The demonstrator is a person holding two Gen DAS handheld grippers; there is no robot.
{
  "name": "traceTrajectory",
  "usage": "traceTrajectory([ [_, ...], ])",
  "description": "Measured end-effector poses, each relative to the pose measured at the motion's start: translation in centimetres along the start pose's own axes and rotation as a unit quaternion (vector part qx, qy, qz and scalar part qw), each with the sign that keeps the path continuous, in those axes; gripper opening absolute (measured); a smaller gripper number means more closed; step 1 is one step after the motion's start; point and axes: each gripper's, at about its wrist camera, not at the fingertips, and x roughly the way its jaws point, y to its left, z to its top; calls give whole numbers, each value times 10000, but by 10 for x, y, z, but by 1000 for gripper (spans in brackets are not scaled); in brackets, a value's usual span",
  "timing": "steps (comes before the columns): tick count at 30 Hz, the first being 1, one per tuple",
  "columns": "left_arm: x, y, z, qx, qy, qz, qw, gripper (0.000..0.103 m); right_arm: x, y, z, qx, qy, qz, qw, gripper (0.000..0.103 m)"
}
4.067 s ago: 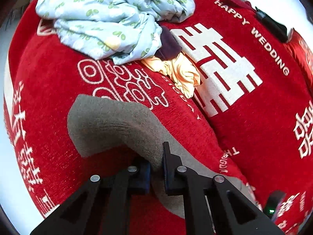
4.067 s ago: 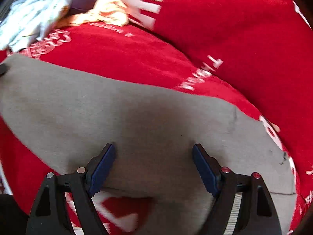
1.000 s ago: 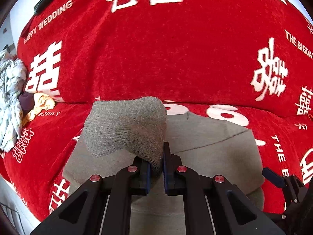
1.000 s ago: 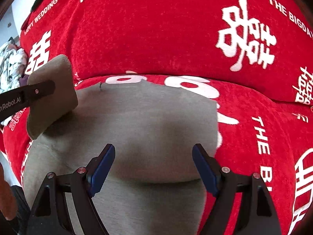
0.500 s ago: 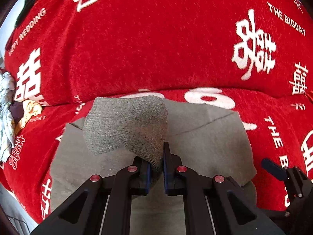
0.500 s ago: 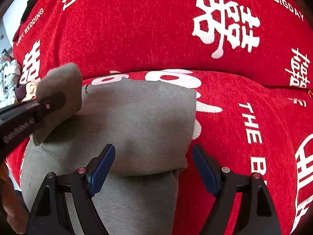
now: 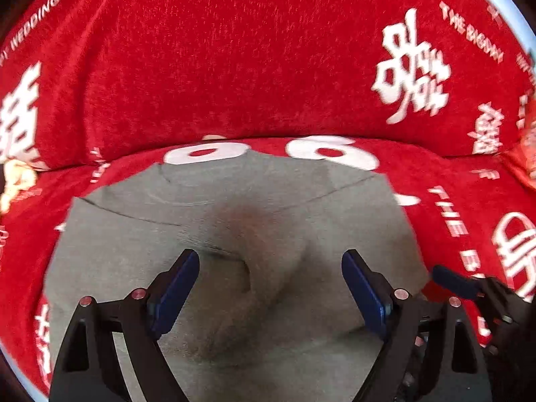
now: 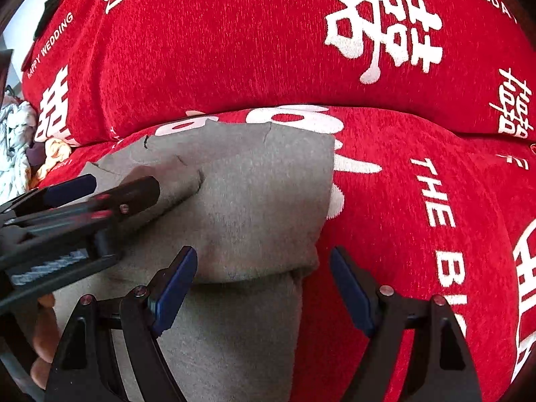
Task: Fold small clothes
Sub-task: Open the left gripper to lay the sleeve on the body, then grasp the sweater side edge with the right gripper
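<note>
Grey garment [image 7: 234, 234] folded on red cover [image 7: 234, 67], both grippers released above its edges.

A soft red sofa cover with white letters and signs [image 8: 234, 50] carries everything. A folded grey knitted cloth [image 8: 261, 201] lies flat on it, right under the right hand-held gripper [image 8: 263, 276]. Crumpled pale clothes [image 8: 20, 147] lie far left.
</note>
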Motion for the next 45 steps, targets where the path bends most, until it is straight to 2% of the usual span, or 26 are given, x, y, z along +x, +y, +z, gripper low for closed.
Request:
traceTrajectory([
  [4, -17, 33, -6, -359, -155, -583, 9975, 88, -3, 2, 0, -7, -36, 18, 10000, 83],
  [8, -28, 75, -13, -672, -297, -747, 9945, 88, -8, 8, 2, -56, -139, 23, 9999, 83],
  [13, -23, 130, -22, -1267, -246, -441, 9906, 88, -14, 40, 7, -477, -324, 84, 9983, 83],
  [15, -18, 147, -24, -1445, -191, -143, 9892, 88, -13, 61, 7, -745, -362, 123, 9965, 83],
  [19, -3, 157, -30, -1314, 60, 491, 9901, 88, 2, 109, 19, -1204, -374, 131, 9919, 83],
  [23, 13, 165, -39, -1314, 369, 534, 9892, 88, 37, 140, 34, -1460, -72, -43, 9892, 83],
  [25, 20, 163, -45, -1208, 509, 580, 9897, 88, 59, 142, 36, -1488, 196, -337, 9881, 77],
  [27, 22, 157, -49, -993, 481, 694, 9915, 88, 68, 128, 35, -1295, 345, -562, 9894, 60],
  [28, 22, 154, -51, -892, 450, 747, 9922, 88, 66, 118, 35, -1094, 313, -458, 9924, 56],
  [29, 23, 153, -52, -828, 437, 781, 9925, 88, 61, 104, 32, -784, 288, -290, 9961, 48],
  [30, 23, 151, -53, -781, 404, 814, 9928, 88, 56, 92, 29, -561, 278, -169, 9979, 46],
  [33, 22, 151, -53, -786, 402, 807, 9928, 88, 40, 65, 16, -118, 50, -15, 9999, 46],
  [35, 23, 150, -53, -753, 406, 836, 9928, 88, 32, 47, 6, 317, -51, 290, 9991, 47],
  [37, 23, 148, -54, -723, 390, 878, 9928, 88, 27, 36, 4, 563, -109, 472, 9972, 52],
  [41, 24, 147, -54, -730, 383, 916, 9924, 88, 27, 30, 7, 787, -120, 877, 9930, 71],
  [45, 23, 147, -53, -740, 420, 882, 9925, 88, 32, 20, 11, 1242, -86, 1102, 9861, 73],
])
